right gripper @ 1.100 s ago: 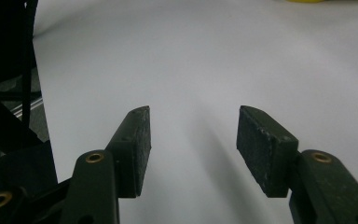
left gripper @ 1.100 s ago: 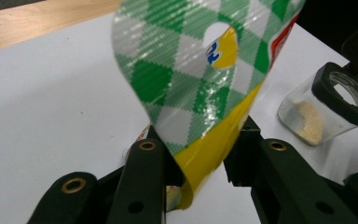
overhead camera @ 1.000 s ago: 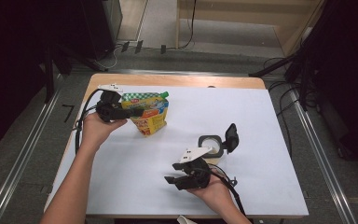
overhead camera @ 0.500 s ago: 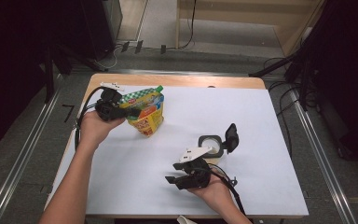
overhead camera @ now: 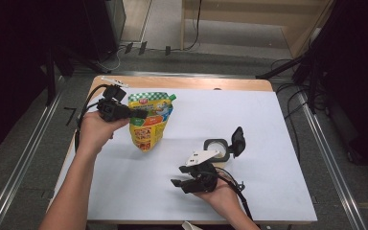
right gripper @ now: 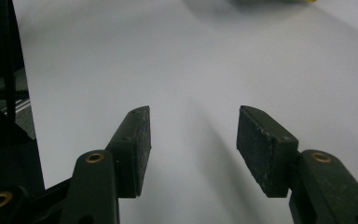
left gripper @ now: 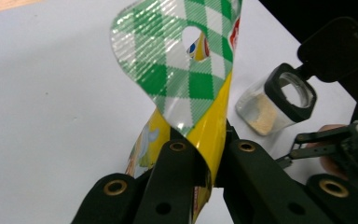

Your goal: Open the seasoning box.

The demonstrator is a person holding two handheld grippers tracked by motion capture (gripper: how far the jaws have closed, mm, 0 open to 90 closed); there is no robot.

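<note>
Your left gripper (left gripper: 205, 154) pinches the shiny, crinkly pouch (overhead camera: 149, 122) by its green checked top, lifted off the white table (overhead camera: 278, 124). Right of the pouch stands a small glass jar (overhead camera: 219, 149), lid open. Your right gripper (right gripper: 193, 140) rests half open, holding nothing, smooth table all around.

Table (overhead camera: 278, 124): white top, wood edge at far side. Pouch (overhead camera: 149, 120): yellow w/ green checked top, hanging upright, clamped at its upper left edge by left gripper (overhead camera: 136, 114) (jaws have just been closing on it); bottom tip at or just above the tabletop, can't tell which. Jar (overhead camera: 218, 149): small, clear, black flip lid standing open, near centre-right, well apart from pouch. Right gripper (overhead camera: 178, 183): in hand at near edge, just beside jar, jaws apart, nothing between them. Cables trail from both grippers.
</note>
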